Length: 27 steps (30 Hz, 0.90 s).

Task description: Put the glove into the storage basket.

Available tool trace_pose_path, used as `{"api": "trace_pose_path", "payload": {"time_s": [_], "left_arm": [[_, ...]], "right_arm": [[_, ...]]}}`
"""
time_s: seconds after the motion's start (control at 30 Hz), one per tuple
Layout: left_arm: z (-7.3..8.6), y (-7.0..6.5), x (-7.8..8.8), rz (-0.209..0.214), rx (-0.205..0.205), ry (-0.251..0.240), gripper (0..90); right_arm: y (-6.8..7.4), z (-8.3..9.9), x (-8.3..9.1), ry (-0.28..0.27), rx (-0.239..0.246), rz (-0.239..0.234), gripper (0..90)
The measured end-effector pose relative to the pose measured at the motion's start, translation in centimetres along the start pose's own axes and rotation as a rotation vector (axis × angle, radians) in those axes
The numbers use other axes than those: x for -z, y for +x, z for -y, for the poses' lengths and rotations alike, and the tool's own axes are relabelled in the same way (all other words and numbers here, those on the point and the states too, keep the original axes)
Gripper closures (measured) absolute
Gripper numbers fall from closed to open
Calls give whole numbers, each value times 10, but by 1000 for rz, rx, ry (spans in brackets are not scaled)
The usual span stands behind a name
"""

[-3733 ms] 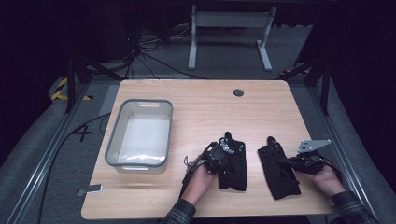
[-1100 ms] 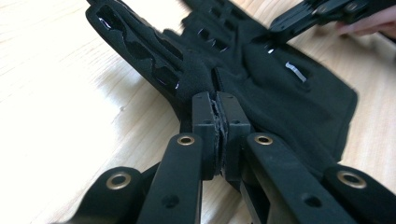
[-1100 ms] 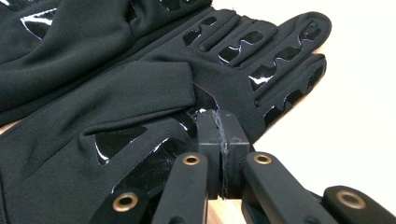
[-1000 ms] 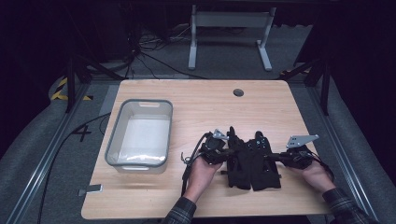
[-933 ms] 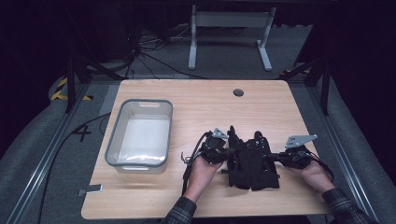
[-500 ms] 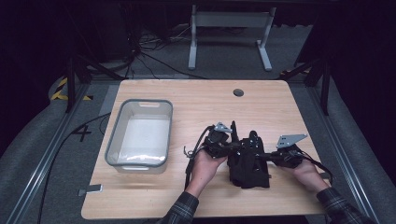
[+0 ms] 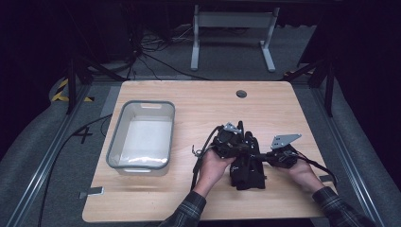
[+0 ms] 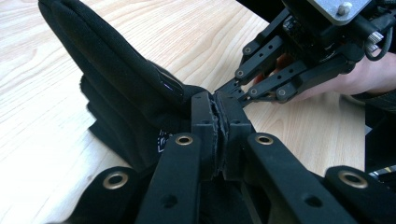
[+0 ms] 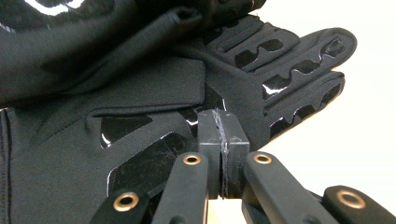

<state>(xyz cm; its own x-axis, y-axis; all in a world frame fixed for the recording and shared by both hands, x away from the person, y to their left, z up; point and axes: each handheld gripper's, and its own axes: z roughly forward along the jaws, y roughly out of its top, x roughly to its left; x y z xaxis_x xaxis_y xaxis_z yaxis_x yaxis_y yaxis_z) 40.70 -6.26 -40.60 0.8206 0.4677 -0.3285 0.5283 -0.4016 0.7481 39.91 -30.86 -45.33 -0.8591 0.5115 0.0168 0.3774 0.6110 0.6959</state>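
Observation:
Two black gloves point(image 7: 247, 171) lie overlapped in one dark heap on the wooden table, right of centre. My left gripper point(image 7: 245, 151) comes in from the heap's upper left and is shut on the edge of one glove point(image 8: 116, 79), which stands raised off the wood. My right gripper point(image 7: 259, 156) reaches in from the right, shut on the other glove point(image 9: 154, 116). That glove lies flat, its glossy grip patches up and its fingers point(image 9: 299, 51) pointing away. The right gripper's linkage point(image 8: 280, 74) sits just behind my left jaw tips point(image 8: 218, 135).
A clear grey plastic bin point(image 7: 116, 142) stands on the left half of the table, a hand's width from my left forearm. A round cable hole point(image 7: 241, 93) is near the far edge. Bare wood lies beyond the gloves and along the front edge.
The right gripper has drawn its glove leftward onto the other glove, so two side-by-side gloves now form one heap. The left gripper has shifted a little right with its glove.

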Motion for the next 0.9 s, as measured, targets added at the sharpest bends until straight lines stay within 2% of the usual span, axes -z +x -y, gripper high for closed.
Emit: {"api": "trace_pose_path", "payload": {"time_s": [0.3, 0.63, 0.77, 0.9], "left_arm": [[-7, -2, -16, 22, -6, 6, 845], [-15, -7, -26, 47, -21, -14, 792], [-14, -9, -21, 35, -34, -7, 883], [-7, -7, -10, -2, -41, 5, 896]], "right_arm": [[-2, 1, 3, -12, 0, 2, 899], [-12, 5, 25, -57, -40, 37, 899], [-13, 6, 34, -73, -45, 45, 899], [-12, 5, 40, -91, -50, 38, 899]]}}
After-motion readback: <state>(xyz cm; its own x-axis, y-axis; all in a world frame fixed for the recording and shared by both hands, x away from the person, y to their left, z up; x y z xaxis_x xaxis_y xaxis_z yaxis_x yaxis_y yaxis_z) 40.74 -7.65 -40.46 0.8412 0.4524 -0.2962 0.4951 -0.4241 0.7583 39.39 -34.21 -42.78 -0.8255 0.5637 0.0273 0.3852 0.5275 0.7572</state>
